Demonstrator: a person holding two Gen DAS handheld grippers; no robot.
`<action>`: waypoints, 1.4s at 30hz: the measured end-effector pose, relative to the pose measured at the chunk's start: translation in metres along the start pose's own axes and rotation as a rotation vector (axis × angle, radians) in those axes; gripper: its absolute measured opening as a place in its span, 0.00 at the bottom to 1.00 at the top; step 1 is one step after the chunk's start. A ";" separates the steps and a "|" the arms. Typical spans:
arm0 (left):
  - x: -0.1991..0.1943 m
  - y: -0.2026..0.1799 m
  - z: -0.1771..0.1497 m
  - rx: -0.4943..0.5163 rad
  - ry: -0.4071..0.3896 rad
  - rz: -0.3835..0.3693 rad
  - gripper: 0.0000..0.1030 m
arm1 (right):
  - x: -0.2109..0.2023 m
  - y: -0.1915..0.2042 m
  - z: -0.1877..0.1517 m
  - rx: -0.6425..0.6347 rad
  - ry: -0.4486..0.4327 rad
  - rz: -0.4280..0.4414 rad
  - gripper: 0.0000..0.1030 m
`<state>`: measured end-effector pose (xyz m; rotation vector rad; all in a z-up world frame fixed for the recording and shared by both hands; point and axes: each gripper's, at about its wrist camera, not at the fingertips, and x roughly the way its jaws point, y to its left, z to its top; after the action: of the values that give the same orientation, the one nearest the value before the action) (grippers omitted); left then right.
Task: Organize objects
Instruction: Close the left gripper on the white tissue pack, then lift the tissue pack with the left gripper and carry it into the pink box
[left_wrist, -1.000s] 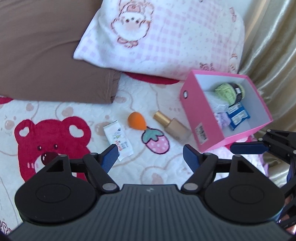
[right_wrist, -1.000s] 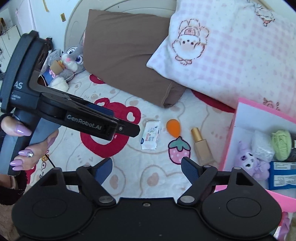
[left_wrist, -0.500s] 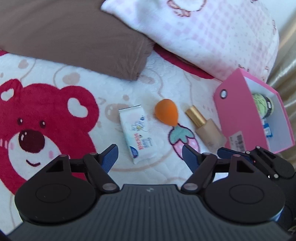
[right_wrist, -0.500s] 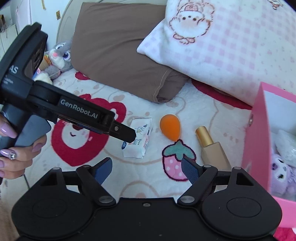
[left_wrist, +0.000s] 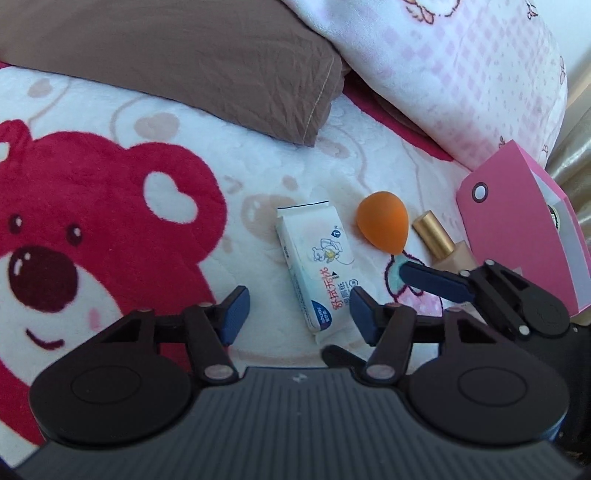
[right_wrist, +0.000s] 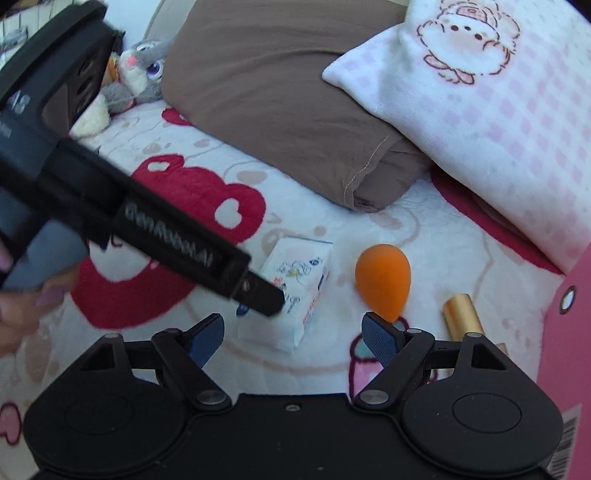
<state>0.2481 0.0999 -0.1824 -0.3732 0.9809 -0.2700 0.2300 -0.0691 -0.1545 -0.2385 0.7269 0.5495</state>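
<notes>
A white tissue pack lies on the bear-print blanket, with an orange makeup sponge and a gold-capped foundation bottle to its right. A pink box stands at the far right. My left gripper is open, low over the near end of the tissue pack. My right gripper is open, just short of the tissue pack and the sponge. The bottle and box are at its right.
A brown pillow and a pink checked pillow lie behind the objects. A grey plush rabbit sits at the far left. The left gripper's body crosses the right wrist view.
Both grippers have moved forward and down toward the tissue pack and sponge. The objects look larger and the pink box has slid toward the right edge.
</notes>
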 end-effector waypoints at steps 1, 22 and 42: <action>0.001 0.000 -0.001 0.005 -0.008 -0.005 0.55 | 0.004 -0.002 0.001 0.024 0.002 0.006 0.82; -0.003 -0.019 -0.020 -0.096 0.141 -0.151 0.26 | -0.017 0.021 -0.014 0.107 0.110 -0.028 0.51; -0.029 -0.079 -0.060 -0.019 0.101 -0.057 0.27 | -0.064 0.017 -0.050 0.235 0.087 -0.012 0.48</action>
<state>0.1774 0.0286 -0.1570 -0.4083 1.0735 -0.3339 0.1531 -0.0993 -0.1474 -0.0478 0.8664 0.4401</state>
